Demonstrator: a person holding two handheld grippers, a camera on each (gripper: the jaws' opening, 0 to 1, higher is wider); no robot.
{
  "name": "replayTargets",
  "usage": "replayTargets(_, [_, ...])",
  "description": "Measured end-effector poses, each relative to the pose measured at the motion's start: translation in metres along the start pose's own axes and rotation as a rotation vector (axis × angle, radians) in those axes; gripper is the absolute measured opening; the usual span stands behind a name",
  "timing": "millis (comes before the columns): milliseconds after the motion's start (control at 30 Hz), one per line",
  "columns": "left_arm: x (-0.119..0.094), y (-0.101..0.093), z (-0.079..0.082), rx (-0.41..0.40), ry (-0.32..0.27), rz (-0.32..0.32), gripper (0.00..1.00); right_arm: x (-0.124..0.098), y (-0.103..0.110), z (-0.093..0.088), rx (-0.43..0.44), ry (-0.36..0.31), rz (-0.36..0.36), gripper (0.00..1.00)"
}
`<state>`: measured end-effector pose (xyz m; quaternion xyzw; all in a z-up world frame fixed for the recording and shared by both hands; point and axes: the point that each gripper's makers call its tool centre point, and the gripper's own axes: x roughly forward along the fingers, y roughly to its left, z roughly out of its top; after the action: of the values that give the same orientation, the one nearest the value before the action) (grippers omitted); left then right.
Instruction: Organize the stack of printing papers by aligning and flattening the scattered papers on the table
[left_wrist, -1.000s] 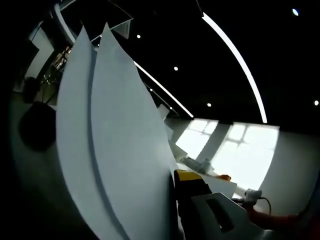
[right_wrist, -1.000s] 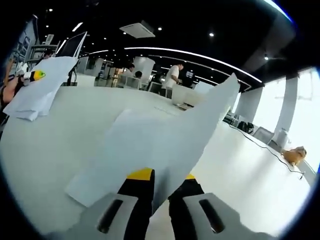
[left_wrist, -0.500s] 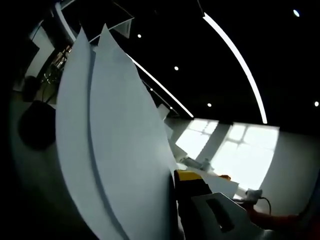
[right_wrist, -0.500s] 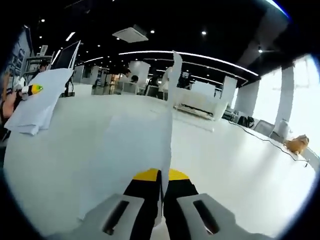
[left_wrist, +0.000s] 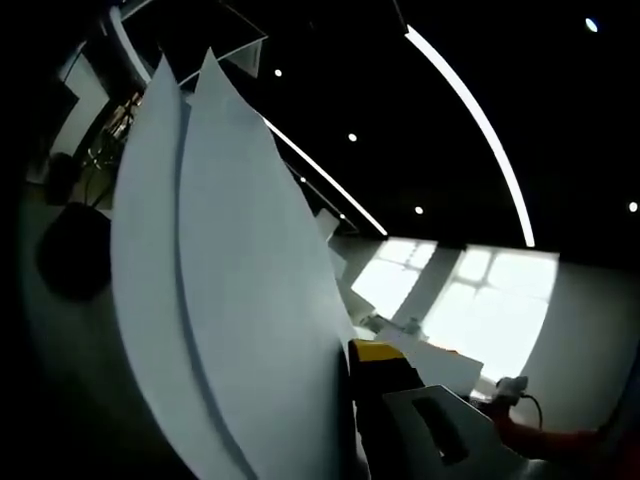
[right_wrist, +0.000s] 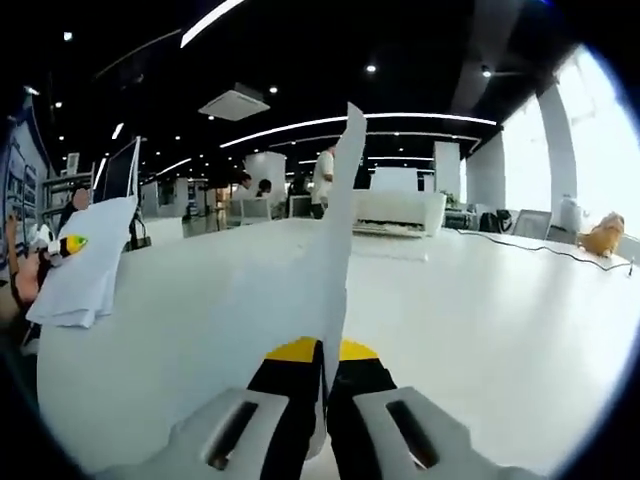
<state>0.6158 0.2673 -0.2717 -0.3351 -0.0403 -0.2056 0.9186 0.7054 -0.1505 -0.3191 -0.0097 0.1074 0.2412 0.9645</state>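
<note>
In the left gripper view, two or more white sheets of printing paper (left_wrist: 230, 300) stand upright and bowed, held off the table. My left gripper (left_wrist: 346, 362) is shut on their lower edge; only its right yellow-tipped finger (left_wrist: 380, 358) shows, the other is behind the paper. In the right gripper view, my right gripper (right_wrist: 324, 352) is shut on a single white sheet (right_wrist: 335, 250) that stands edge-on and rises above the jaws. The left gripper (right_wrist: 68, 245) and its paper bundle (right_wrist: 85, 270) appear at the far left, above the white table (right_wrist: 500, 320).
A white machine (right_wrist: 395, 200) sits at the table's far side, with a cable (right_wrist: 540, 250) and an orange object (right_wrist: 605, 238) to the right. A dark monitor (right_wrist: 120, 175) stands at the left. People (right_wrist: 325, 175) stand in the background. An orange sleeve (left_wrist: 545, 440) shows low right.
A second ago the right gripper's sheet lay spread wide over the table; it now stands edge-on between the jaws. The right view has swung and tilted. The left gripper's bundle has barely moved.
</note>
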Motion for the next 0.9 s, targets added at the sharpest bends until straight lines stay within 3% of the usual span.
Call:
replayTargets(633, [0.0, -0.003, -0.001, 0.0, 0.001, 0.0, 0.09, -0.009, 0.006, 0.015, 0.133, -0.087, 0.041, 0.0])
replayTargets(900, [0.0, -0.002, -0.001, -0.002, 0.0, -0.003, 0.09, -0.011, 0.007, 0.018, 0.152, -0.106, 0.047, 0.0])
